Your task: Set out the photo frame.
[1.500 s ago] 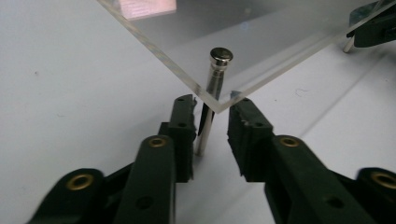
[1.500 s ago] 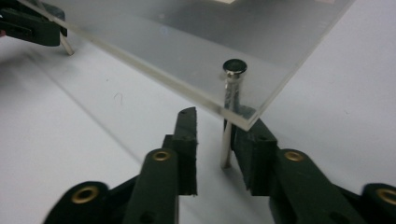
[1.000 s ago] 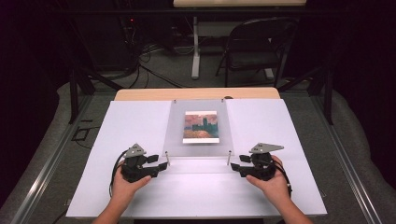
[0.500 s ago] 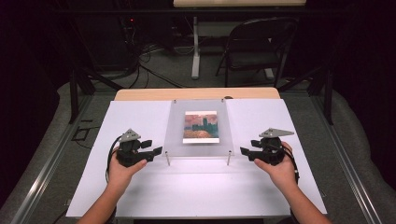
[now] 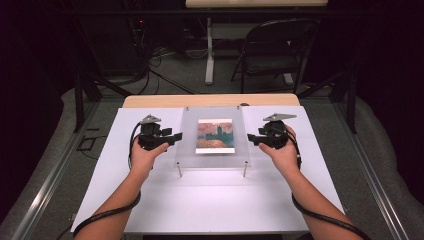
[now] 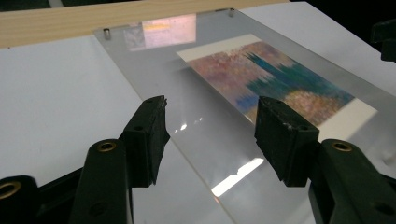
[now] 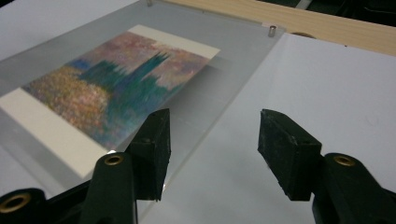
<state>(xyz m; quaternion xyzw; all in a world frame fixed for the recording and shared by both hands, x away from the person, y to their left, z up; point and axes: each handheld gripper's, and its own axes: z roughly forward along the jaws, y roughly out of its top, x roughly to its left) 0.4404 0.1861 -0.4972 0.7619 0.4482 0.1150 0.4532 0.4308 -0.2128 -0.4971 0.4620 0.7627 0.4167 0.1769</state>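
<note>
One clear acrylic frame (image 5: 212, 137) holding one painted postcard (image 5: 215, 135) stands on four metal pegs, mid-table on the white sheet (image 5: 210, 200). Flanking its side edges, the left gripper (image 5: 176, 137) and right gripper (image 5: 253, 139) hover just beside it, both with jaws wide and empty, after slightly narrowing. Bare sheet lies toward the person.

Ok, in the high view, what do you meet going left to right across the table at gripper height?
White table surface → left gripper → clear acrylic panel → painted print → right gripper → white surface again.
</note>
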